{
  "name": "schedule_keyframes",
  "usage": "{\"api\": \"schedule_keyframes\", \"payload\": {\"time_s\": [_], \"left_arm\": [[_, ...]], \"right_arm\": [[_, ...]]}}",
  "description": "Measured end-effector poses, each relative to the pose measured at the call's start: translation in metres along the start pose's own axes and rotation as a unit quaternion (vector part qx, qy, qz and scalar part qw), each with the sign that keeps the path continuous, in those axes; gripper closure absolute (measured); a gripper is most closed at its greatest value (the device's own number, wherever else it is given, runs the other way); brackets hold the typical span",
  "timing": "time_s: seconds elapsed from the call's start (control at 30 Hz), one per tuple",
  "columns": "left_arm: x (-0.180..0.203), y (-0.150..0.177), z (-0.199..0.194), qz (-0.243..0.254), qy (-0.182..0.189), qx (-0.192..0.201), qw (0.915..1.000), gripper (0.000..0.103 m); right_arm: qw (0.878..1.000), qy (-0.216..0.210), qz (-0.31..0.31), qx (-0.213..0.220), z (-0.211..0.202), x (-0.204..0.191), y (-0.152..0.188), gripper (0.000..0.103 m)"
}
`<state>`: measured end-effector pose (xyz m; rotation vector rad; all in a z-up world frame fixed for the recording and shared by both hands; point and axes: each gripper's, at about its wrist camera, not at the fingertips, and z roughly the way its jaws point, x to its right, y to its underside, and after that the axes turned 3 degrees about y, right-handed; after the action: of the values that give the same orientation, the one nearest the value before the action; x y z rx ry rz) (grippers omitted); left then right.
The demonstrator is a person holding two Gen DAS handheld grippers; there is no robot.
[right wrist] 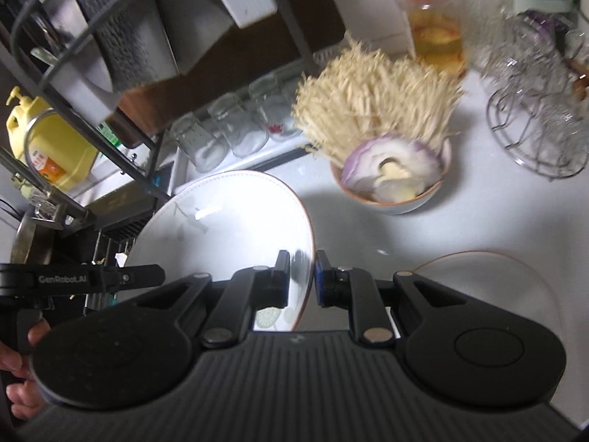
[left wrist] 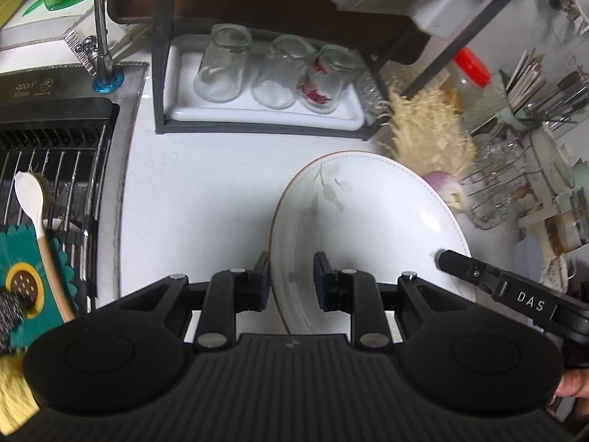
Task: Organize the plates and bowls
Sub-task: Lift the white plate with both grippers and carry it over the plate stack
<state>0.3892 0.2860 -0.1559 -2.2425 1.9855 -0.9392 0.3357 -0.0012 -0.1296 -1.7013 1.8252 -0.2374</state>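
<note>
A large white plate (left wrist: 371,221) with a grey flower print is held tilted above the white counter. My left gripper (left wrist: 291,276) is shut on its left rim. My right gripper (right wrist: 302,276) is shut on the opposite rim of the same plate (right wrist: 228,221); its finger shows in the left wrist view (left wrist: 464,265). A small bowl (right wrist: 405,202) holding a cut purple onion and enoki mushrooms stands behind the plate. A second white plate (right wrist: 489,280) lies flat on the counter at the right.
A black rack holds a white tray (left wrist: 265,118) with three upturned glasses. The sink (left wrist: 48,169) with a drain rack and faucet lies left. A red-lidded jar (right wrist: 430,22) and a wire basket (right wrist: 537,125) stand at the back right.
</note>
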Motion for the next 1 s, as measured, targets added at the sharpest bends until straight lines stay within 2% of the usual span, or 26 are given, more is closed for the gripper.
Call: {"api": "schedule_keyframes", "payload": {"time_s": [0.2,0.4,0.67,1.0], "left_arm": [[0.029,0.021,-0.013,-0.008,0.013,0.01,0.9998,0.076],[0.059,0.04,-0.008,0.0,0.022,0.001,0.9998,0.076],[0.1,0.062,0.011,0.025,0.025,-0.022,0.9991,0.076],[0.123,0.087,0.042,0.037,0.013,-0.06,0.9974,0.075]], "right_arm": [[1.0,0.001,0.002,0.027,-0.031,0.018,0.003,0.087],[0.999,0.012,0.012,0.047,-0.057,0.043,0.015,0.087],[0.998,0.031,0.031,0.052,-0.078,0.083,0.037,0.087],[0.997,0.051,0.035,0.041,-0.078,0.117,0.061,0.086]]}}
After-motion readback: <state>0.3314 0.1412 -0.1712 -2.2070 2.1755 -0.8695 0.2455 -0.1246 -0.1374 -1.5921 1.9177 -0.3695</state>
